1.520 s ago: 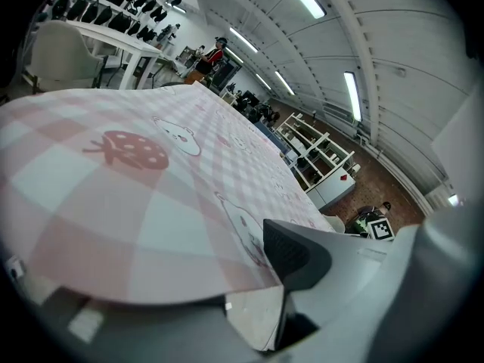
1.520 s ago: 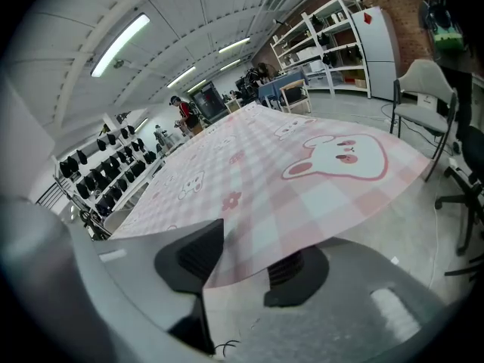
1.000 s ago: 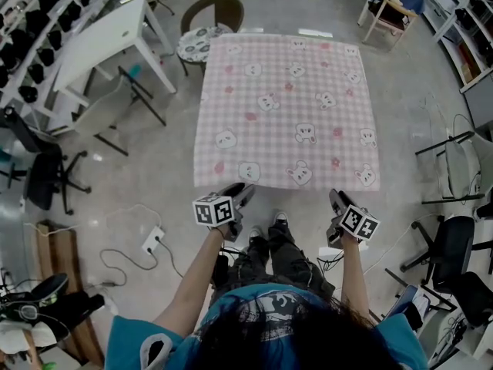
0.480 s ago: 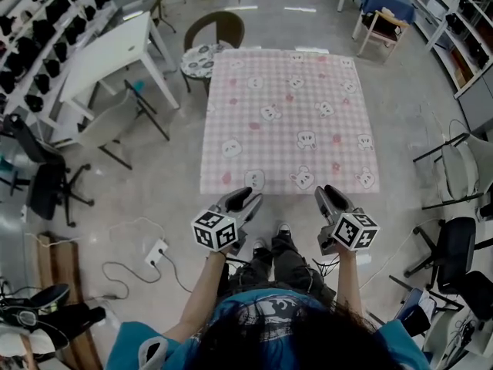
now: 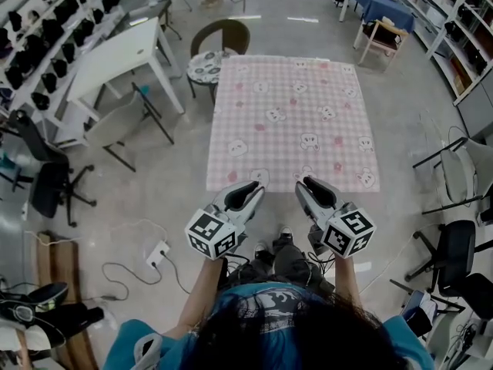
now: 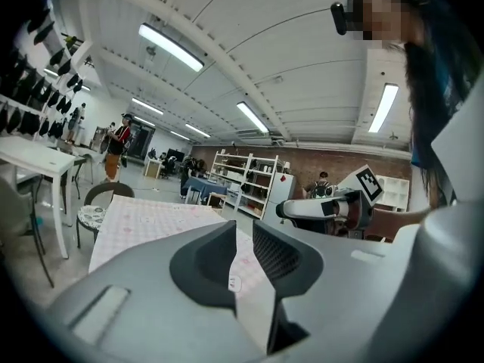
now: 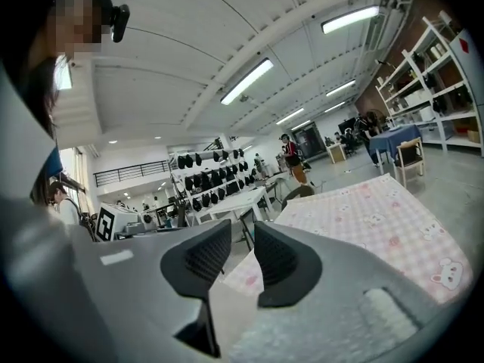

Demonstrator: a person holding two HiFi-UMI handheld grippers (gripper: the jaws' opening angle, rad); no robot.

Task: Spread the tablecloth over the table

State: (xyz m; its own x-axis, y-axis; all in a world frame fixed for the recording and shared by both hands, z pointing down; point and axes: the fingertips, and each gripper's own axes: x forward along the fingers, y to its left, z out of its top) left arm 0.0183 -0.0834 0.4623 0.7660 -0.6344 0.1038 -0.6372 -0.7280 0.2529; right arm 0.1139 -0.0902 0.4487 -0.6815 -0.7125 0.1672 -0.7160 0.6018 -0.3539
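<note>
Tablecloth (image 5: 289, 122), pink-checked with cartoon animals, lies spread flat. Left tool (image 5: 248, 191) and right tool (image 5: 308, 186) hover level over its near edge. Their jaws have just been closing and stand slightly apart, empty.

Long ceiling strips (image 6: 170, 48) light the room brightly and evenly; floor (image 5: 154, 199) shadows are soft. My gripper views bulge, corners vignetted black, and my jaws up close look slightly blurred.
</note>
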